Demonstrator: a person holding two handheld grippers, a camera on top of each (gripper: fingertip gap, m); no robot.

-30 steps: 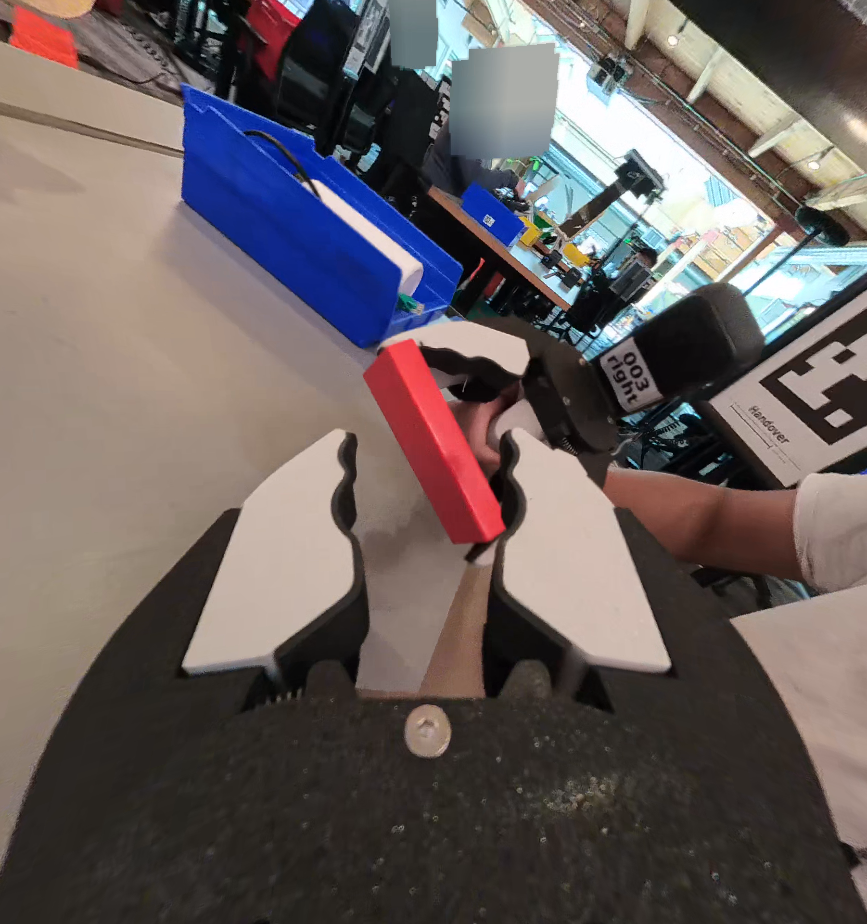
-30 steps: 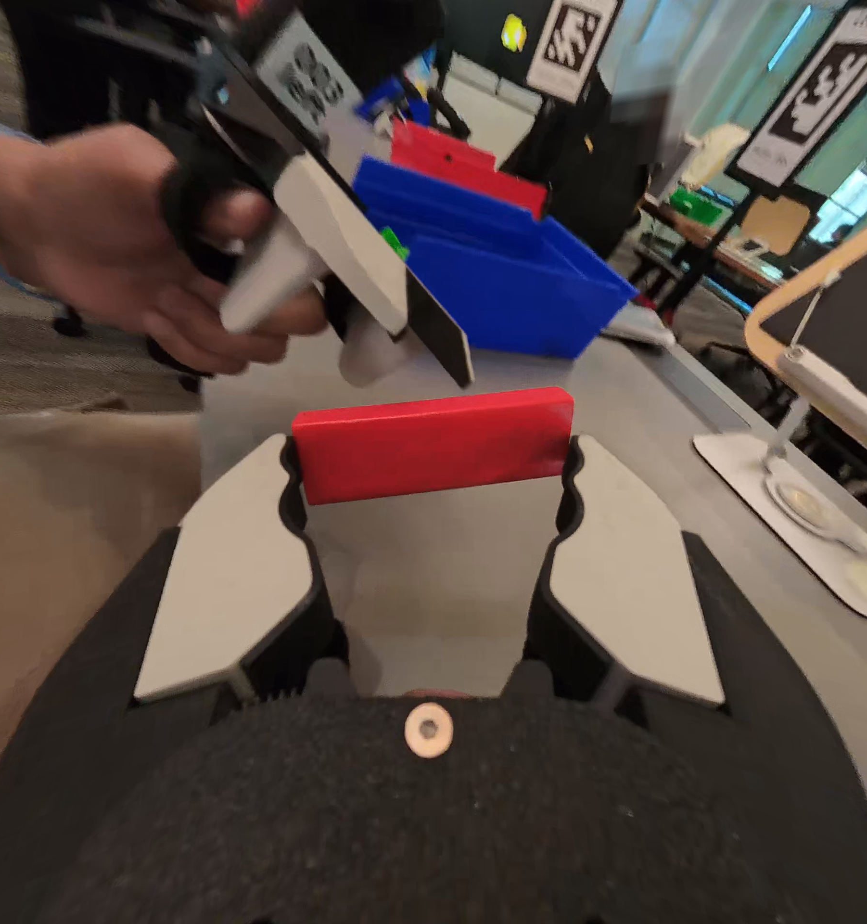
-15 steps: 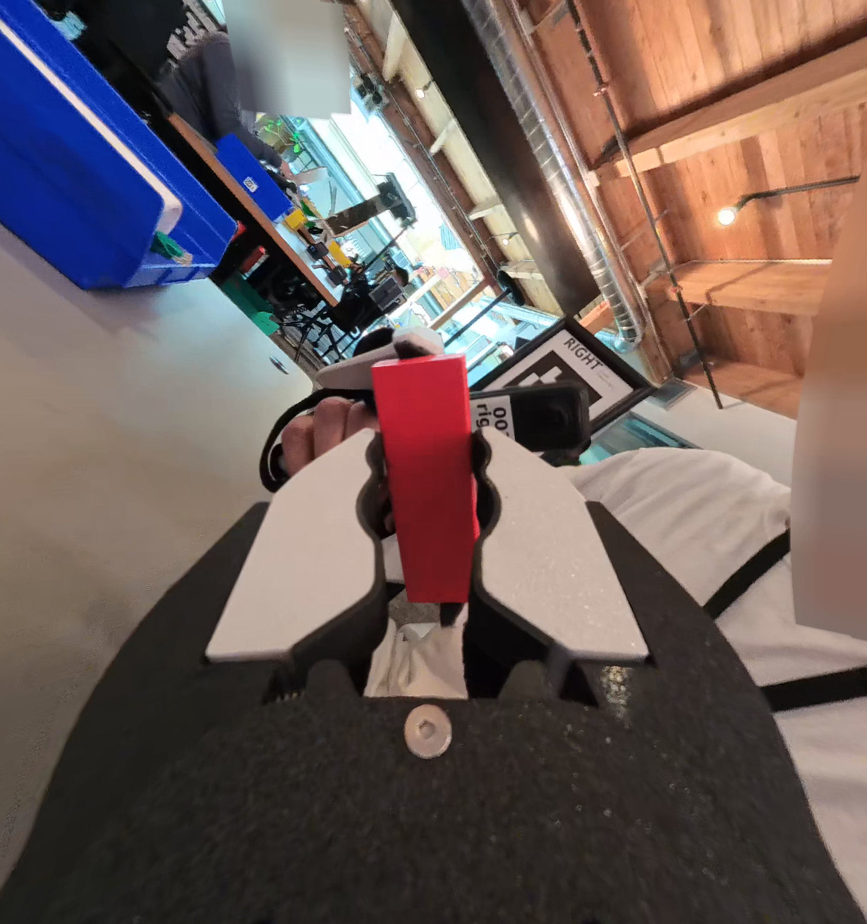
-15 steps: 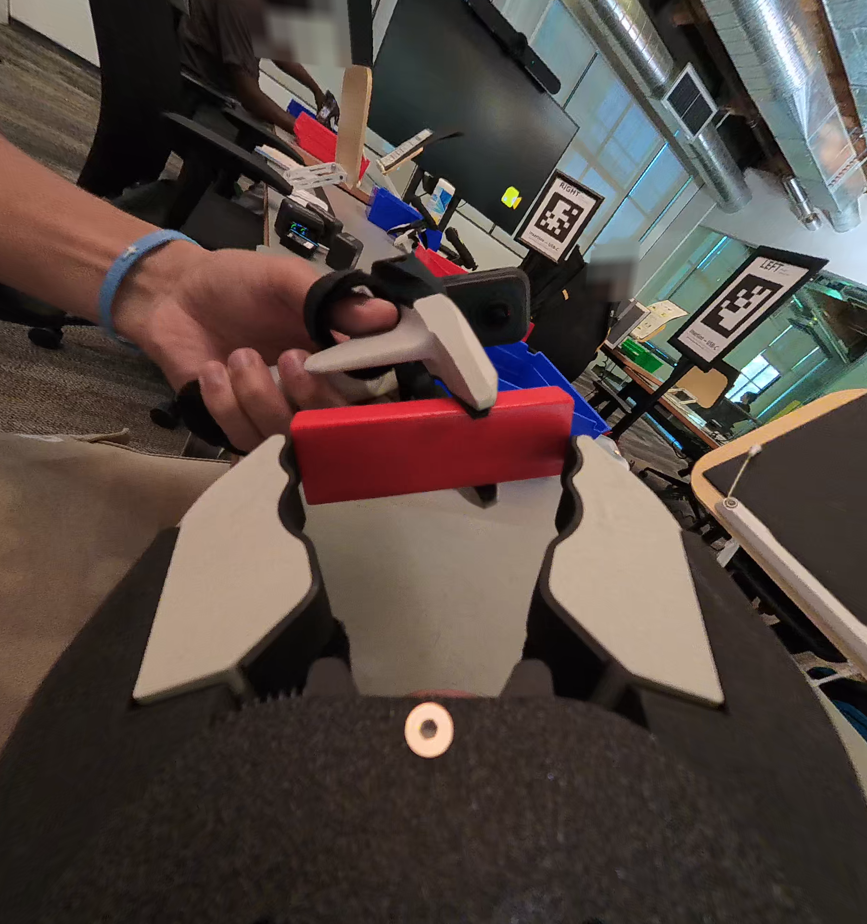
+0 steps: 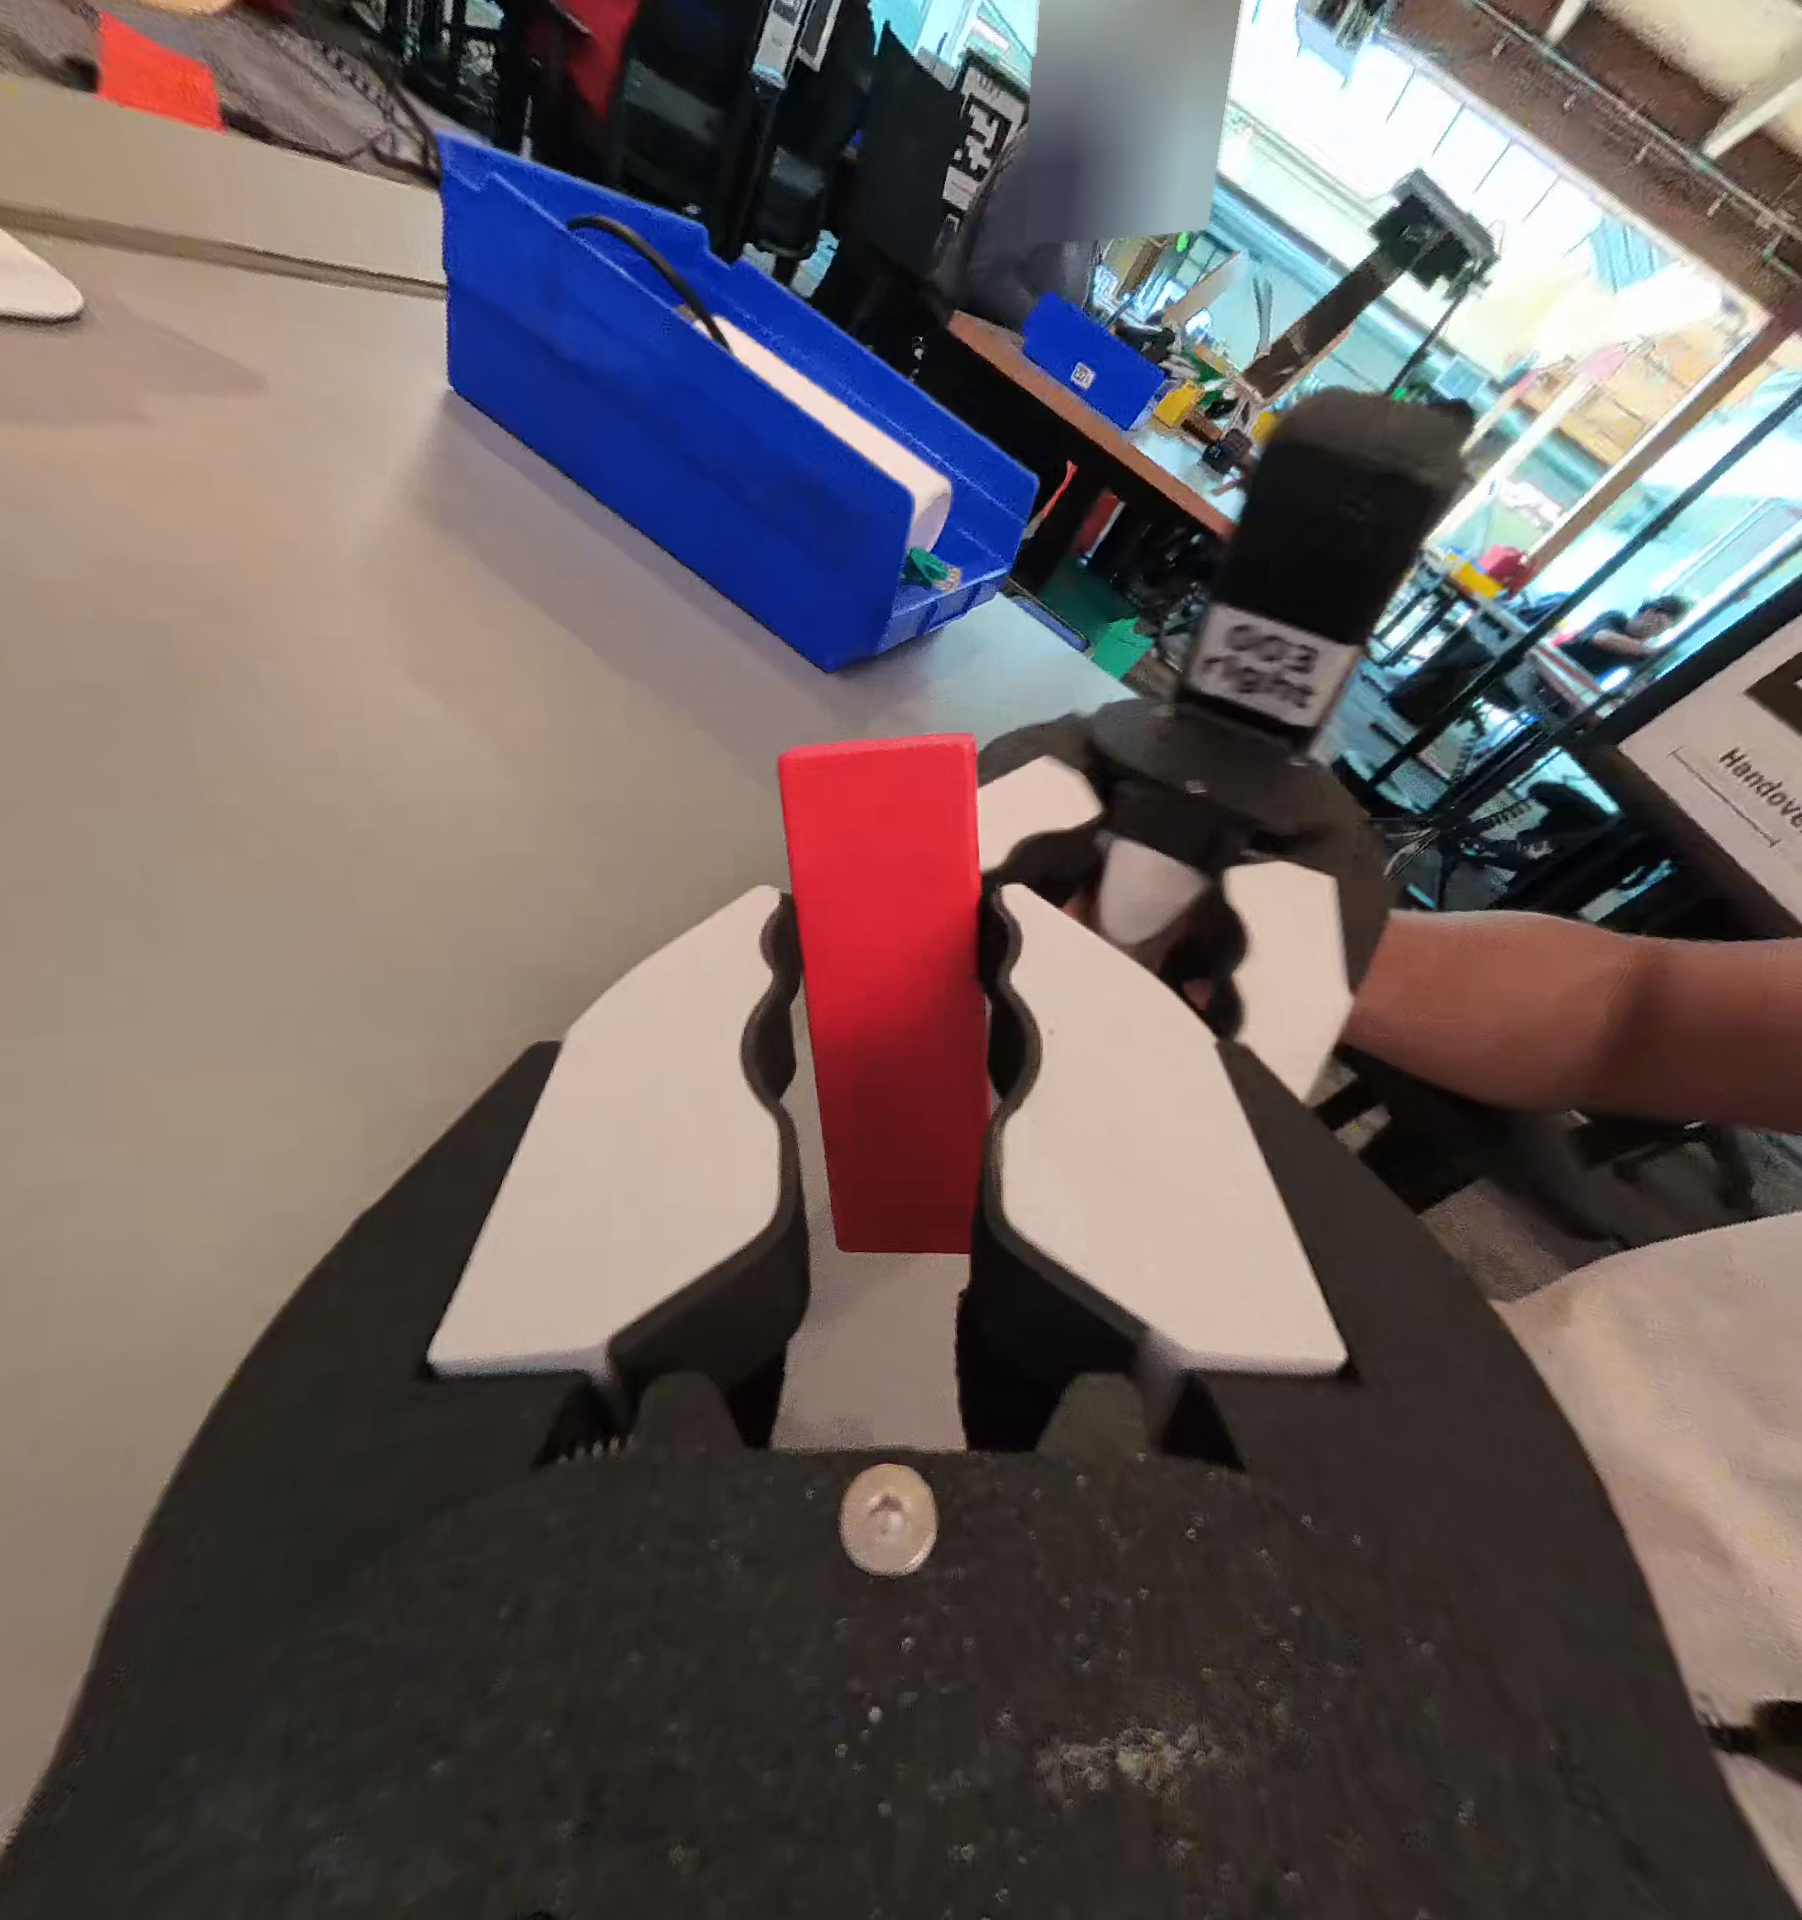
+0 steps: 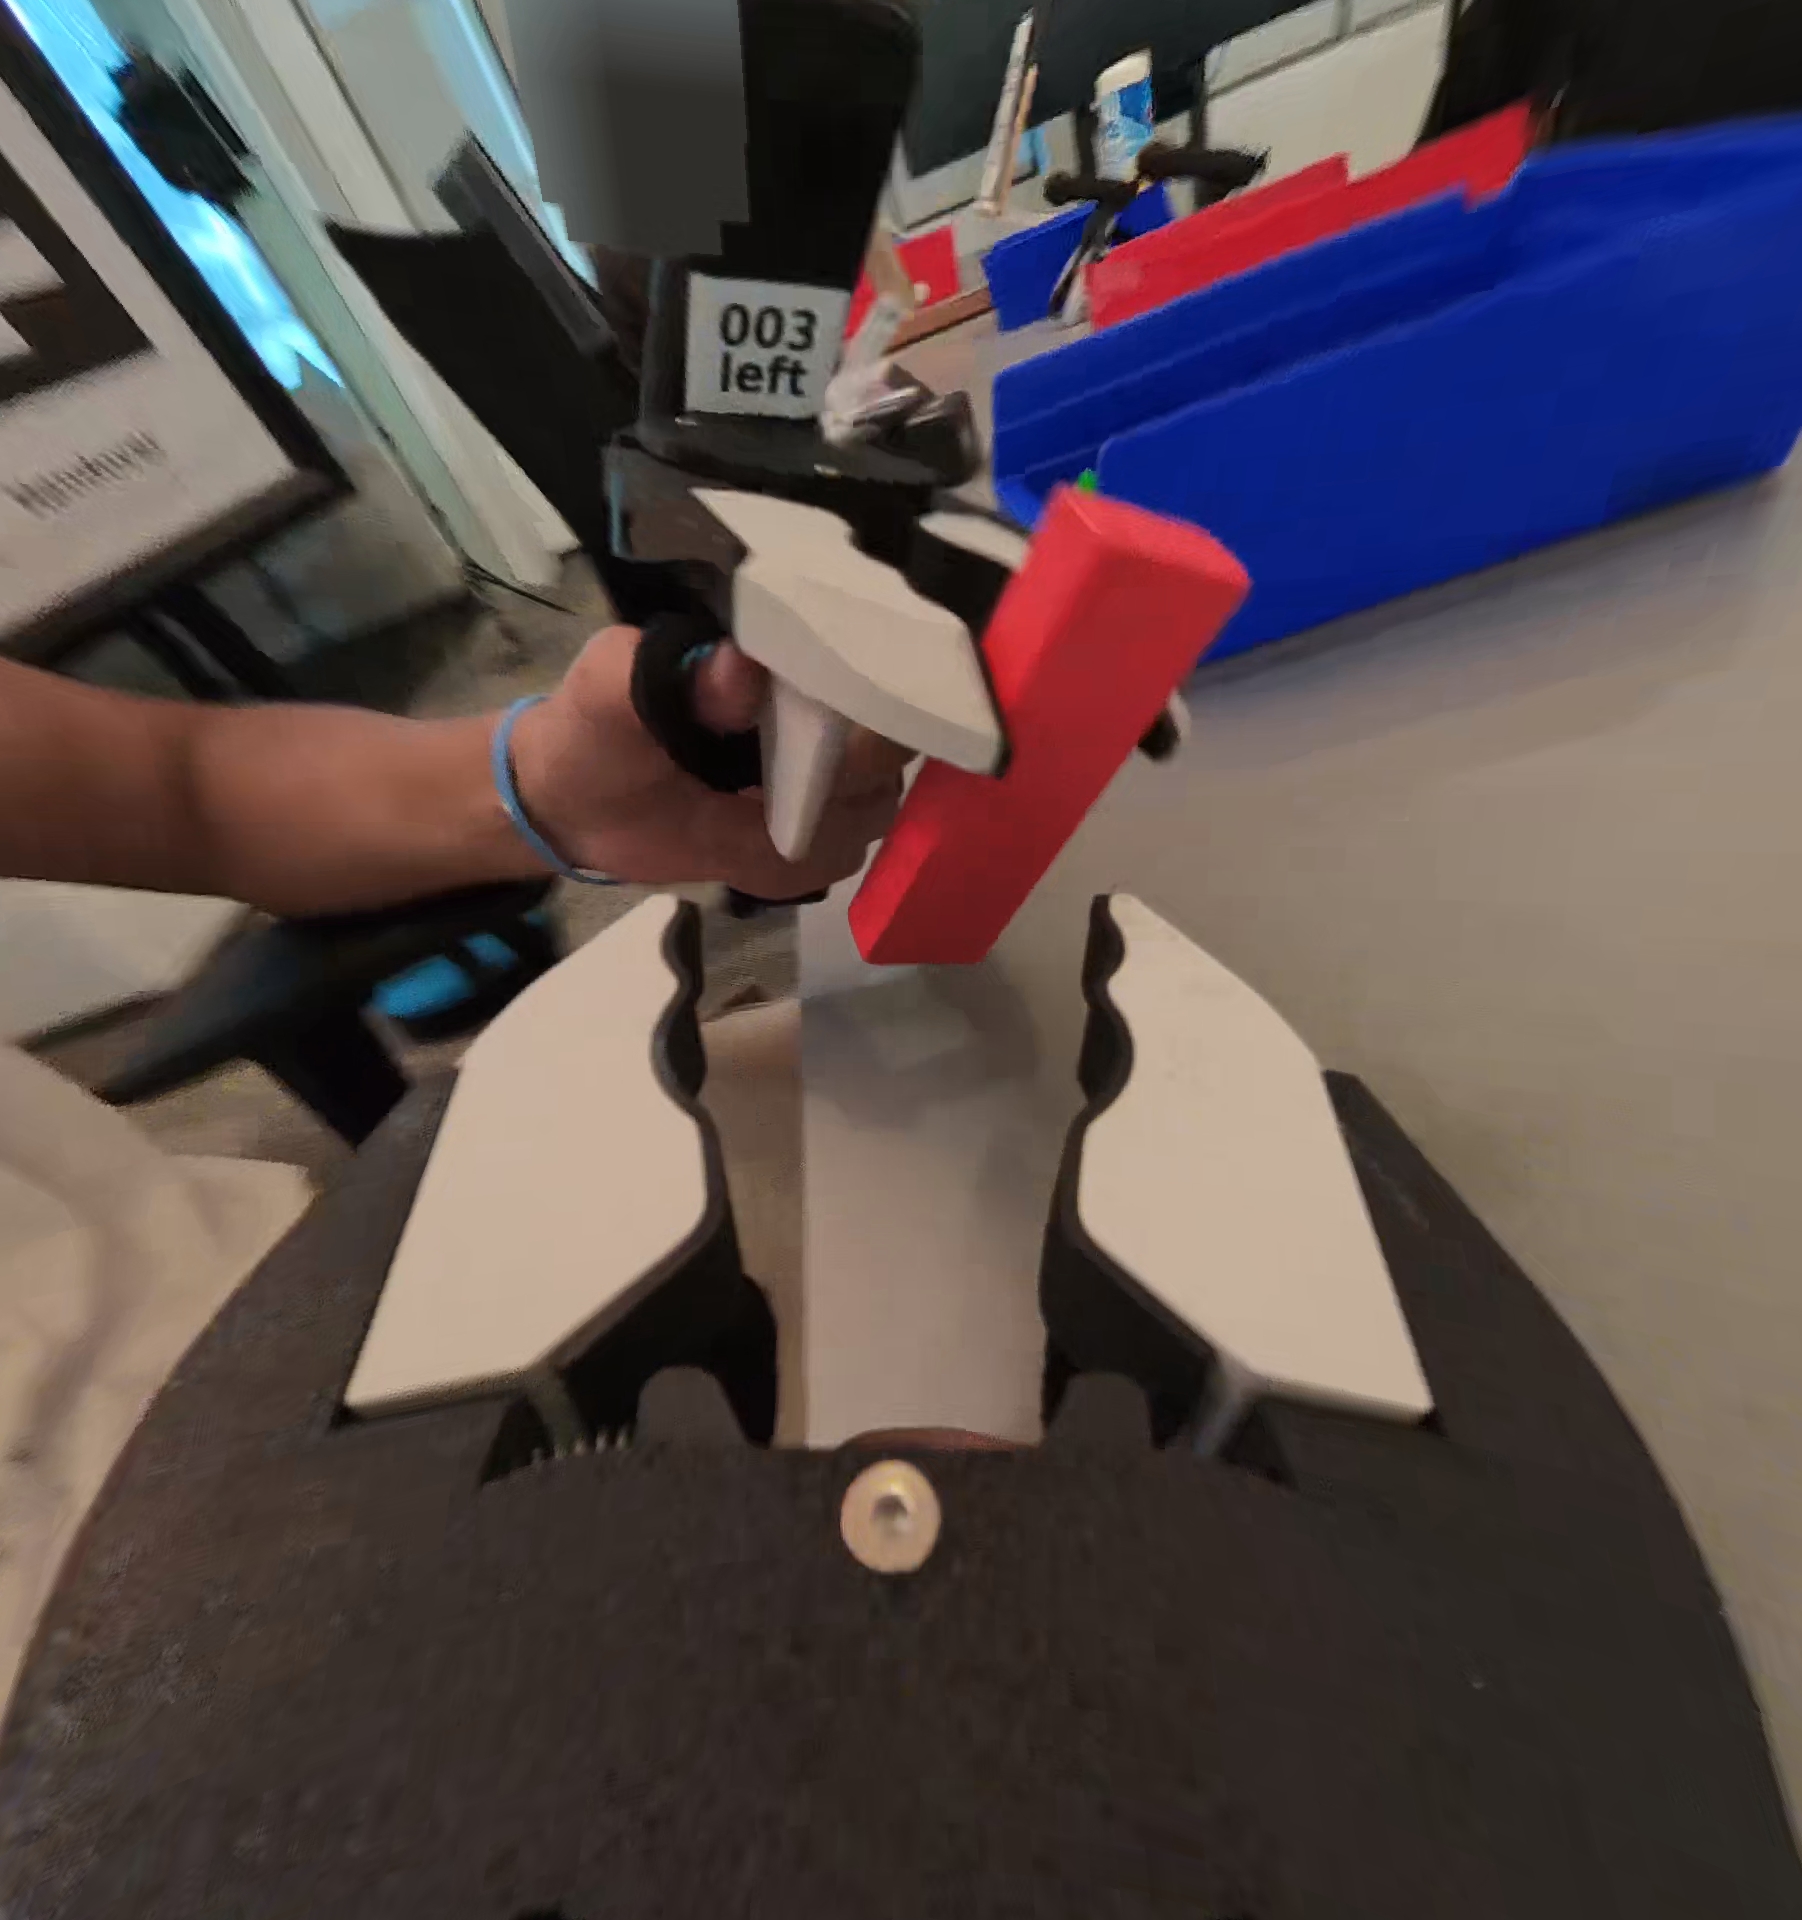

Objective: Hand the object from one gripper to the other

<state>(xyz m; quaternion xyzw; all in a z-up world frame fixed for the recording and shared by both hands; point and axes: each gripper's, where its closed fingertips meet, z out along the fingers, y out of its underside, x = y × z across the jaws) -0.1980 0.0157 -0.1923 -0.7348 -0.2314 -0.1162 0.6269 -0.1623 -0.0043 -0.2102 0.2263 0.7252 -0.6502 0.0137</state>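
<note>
A red rectangular block (image 5: 886,997) stands upright between the white fingers of my left gripper (image 5: 881,914), which is shut on it above the grey table (image 5: 253,831). In the right wrist view the same block (image 6: 1042,727) is tilted in the left gripper (image 6: 1073,727), just ahead of my right gripper (image 6: 892,914). My right gripper is open and empty, its fingertips just short of the block's lower end. In the left wrist view the right gripper (image 5: 1146,894) shows behind the block, held by a hand.
A blue bin (image 5: 731,436) with a white box and a black cable stands on the table behind the block; it also shows in the right wrist view (image 6: 1448,436). A framed marker sign (image 5: 1770,748) stands at the right. The table's near edge lies under the grippers. The gap from one gripper's tips to the other's is roughly 4 cm.
The red block has passed from my right gripper to my left. The left shut on it; the right opened and drew back. Both views have swung back toward the table.
</note>
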